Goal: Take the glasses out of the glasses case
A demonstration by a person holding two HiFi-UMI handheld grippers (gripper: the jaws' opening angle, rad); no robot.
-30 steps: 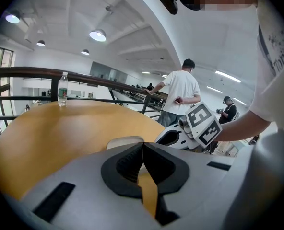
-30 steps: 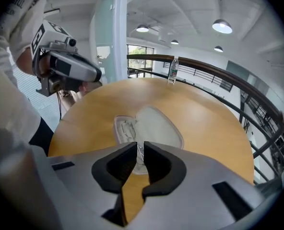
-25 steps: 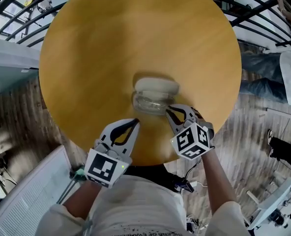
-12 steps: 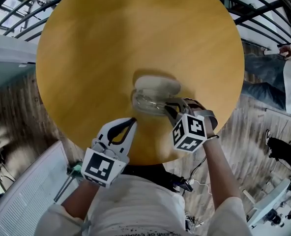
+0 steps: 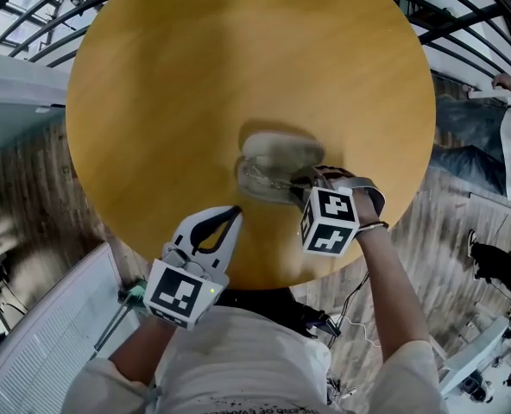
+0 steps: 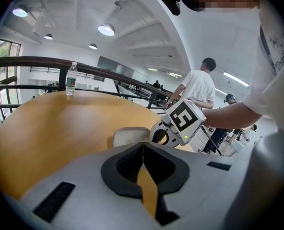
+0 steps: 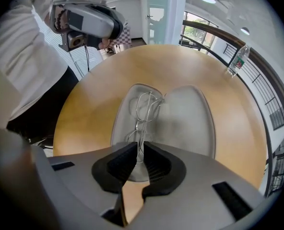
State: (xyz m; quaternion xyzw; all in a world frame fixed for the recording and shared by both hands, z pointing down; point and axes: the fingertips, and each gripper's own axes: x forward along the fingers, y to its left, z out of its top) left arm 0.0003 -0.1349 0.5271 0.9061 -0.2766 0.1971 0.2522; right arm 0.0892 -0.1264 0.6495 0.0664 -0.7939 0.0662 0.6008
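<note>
An open grey glasses case point(image 5: 277, 155) lies near the middle of the round wooden table point(image 5: 195, 76). In the right gripper view its tray point(image 7: 125, 123) holds thin wire-frame glasses point(image 7: 144, 111), and the lid point(image 7: 190, 119) lies flat to the right. My right gripper point(image 7: 138, 158) reaches into the tray's near end, jaws shut on the wire frame. The head view shows the right gripper point(image 5: 305, 179) at the case's near right side. My left gripper point(image 5: 230, 216) hovers over the table's near edge, shut and holding nothing; its jaws point(image 6: 143, 146) meet at the tip.
A clear water bottle point(image 6: 71, 79) stands at the table's far edge by a dark railing point(image 6: 46, 62). A person in a white shirt point(image 6: 199, 87) stands beyond the table. Another person point(image 5: 510, 136) is at the right, off the table.
My right gripper moved forward and left from the near edge onto the case and closed on the glasses. The left gripper has barely moved.
</note>
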